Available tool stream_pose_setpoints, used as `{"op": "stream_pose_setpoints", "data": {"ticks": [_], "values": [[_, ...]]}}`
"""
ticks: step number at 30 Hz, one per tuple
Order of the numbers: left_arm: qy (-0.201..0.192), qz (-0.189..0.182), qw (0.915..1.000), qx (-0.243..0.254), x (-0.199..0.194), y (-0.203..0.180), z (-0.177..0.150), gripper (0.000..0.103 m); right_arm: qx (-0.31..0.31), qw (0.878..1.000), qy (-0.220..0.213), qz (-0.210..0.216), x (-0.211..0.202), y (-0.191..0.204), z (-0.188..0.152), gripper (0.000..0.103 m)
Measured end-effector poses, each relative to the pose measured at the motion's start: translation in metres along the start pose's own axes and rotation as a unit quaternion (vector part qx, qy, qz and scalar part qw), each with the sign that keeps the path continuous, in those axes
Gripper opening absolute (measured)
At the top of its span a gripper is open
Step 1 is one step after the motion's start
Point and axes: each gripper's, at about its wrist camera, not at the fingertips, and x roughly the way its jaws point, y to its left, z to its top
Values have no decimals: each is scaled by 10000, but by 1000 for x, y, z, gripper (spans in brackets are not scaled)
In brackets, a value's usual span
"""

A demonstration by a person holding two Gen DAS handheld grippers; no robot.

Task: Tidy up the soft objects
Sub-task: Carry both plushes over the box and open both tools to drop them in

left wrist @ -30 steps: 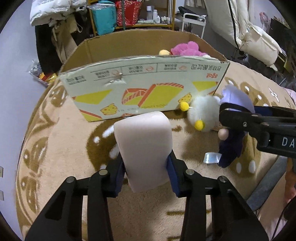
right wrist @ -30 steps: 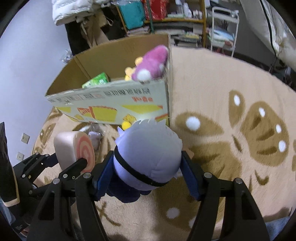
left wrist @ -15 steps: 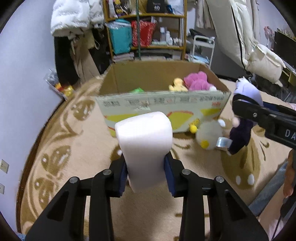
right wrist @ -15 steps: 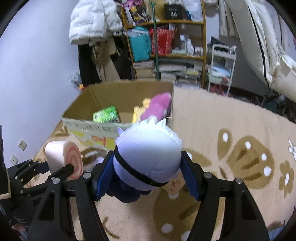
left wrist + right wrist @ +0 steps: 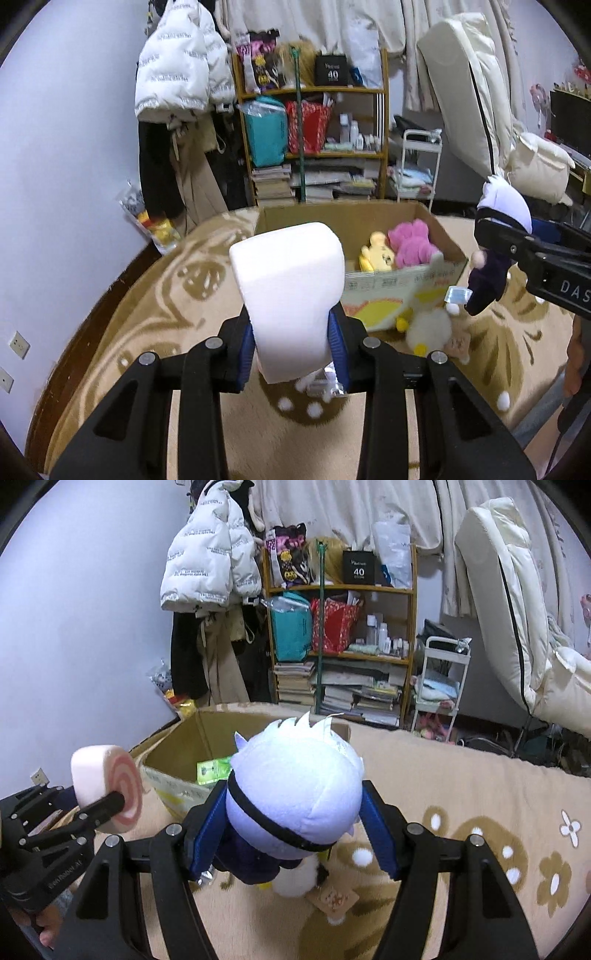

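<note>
Because both loads are bound for the box: each gripper carries one toy.
Left gripper (image 5: 291, 350): pinching the swirl-roll cushion (image 5: 290, 291), short of the cardboard box (image 5: 402, 284).
Right gripper (image 5: 295, 834): clamped on the white-haired doll (image 5: 295, 794), near the box's front.
White plush (image 5: 430, 328): on the rug against the box, awaiting pickup.

In the centre of the frame the right gripper (image 5: 293, 827) clamps a plush doll (image 5: 295, 797) with a pale lilac head and dark band between its blue pads. At left, the left gripper (image 5: 110, 803) grips a pink swirl-roll cushion (image 5: 107, 782). Behind them stands an open cardboard box (image 5: 177, 746) on the beige patterned rug (image 5: 461, 794).
</note>
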Motion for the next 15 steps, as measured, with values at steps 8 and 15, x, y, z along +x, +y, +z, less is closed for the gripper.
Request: {"op": "stream_pose_setpoints", "data": {"ticks": [8,15], "values": [[-384,119,9991,160,6,-2,15,34,58,9996,-237,-111,14,-4,19,73],[-622,171,9976,233,17,-3,29,34,51,9991,-394,-173,26,-3,28,73]]}}
